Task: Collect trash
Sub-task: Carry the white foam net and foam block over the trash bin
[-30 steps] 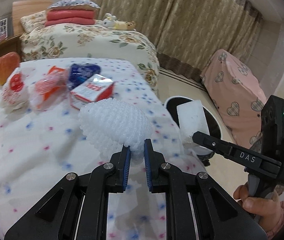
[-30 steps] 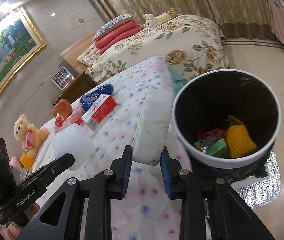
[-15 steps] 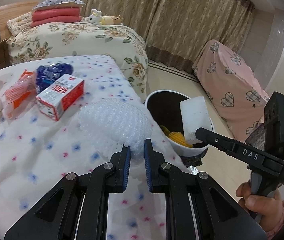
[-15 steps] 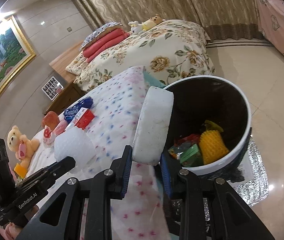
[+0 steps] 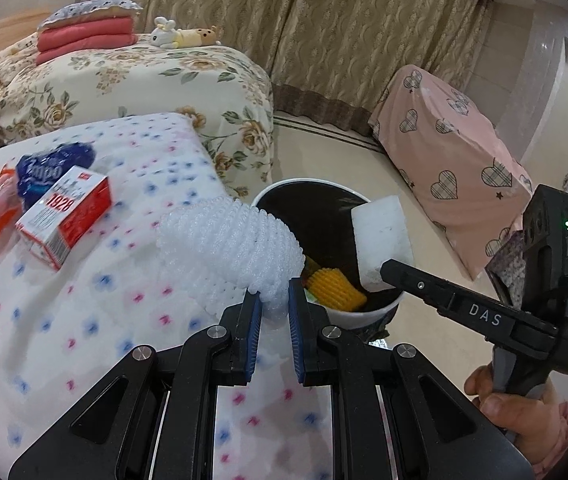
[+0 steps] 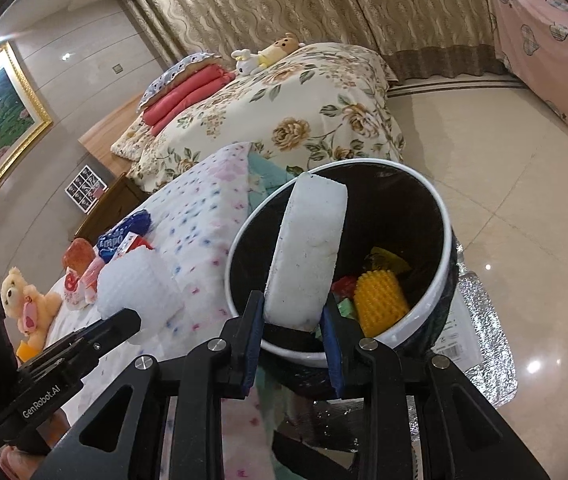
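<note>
Left gripper [image 5: 275,307]: clamped on a white foam net sleeve [image 5: 232,248], held over the dotted table cover [image 5: 84,320] at the bin's edge. Right gripper [image 6: 292,328]: clamped on a white foam block [image 6: 307,252], upright above the trash bin [image 6: 441,216]. Bin contents: yellow foam net [image 6: 379,300], mixed wrappers. On the cover: red-and-white carton [image 5: 64,216], blue packet [image 5: 50,168].
</note>
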Available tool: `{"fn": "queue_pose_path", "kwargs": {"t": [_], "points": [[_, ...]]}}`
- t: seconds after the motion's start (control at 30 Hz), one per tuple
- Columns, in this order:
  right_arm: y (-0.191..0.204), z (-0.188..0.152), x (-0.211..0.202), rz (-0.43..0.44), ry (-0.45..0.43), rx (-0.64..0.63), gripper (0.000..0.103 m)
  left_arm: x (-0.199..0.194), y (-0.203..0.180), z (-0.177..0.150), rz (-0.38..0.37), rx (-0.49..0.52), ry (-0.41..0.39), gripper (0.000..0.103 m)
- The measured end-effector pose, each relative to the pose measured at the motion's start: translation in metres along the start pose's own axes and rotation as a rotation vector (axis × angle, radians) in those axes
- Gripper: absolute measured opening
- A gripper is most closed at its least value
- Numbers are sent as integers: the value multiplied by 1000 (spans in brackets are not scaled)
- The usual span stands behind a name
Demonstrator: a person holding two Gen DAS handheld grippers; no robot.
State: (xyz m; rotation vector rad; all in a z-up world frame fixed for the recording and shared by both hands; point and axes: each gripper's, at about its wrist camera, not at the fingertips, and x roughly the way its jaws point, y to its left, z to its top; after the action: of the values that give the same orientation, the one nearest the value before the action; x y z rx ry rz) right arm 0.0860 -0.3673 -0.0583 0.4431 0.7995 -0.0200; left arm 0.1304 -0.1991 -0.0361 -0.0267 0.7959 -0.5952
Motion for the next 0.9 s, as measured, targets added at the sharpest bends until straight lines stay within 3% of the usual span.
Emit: {"fn": "queue_pose_path", "kwargs": {"t": [0.9], "points": [[-25,21,12,-46,10,0,31,48,-27,25,-18,52,57,12]]}}
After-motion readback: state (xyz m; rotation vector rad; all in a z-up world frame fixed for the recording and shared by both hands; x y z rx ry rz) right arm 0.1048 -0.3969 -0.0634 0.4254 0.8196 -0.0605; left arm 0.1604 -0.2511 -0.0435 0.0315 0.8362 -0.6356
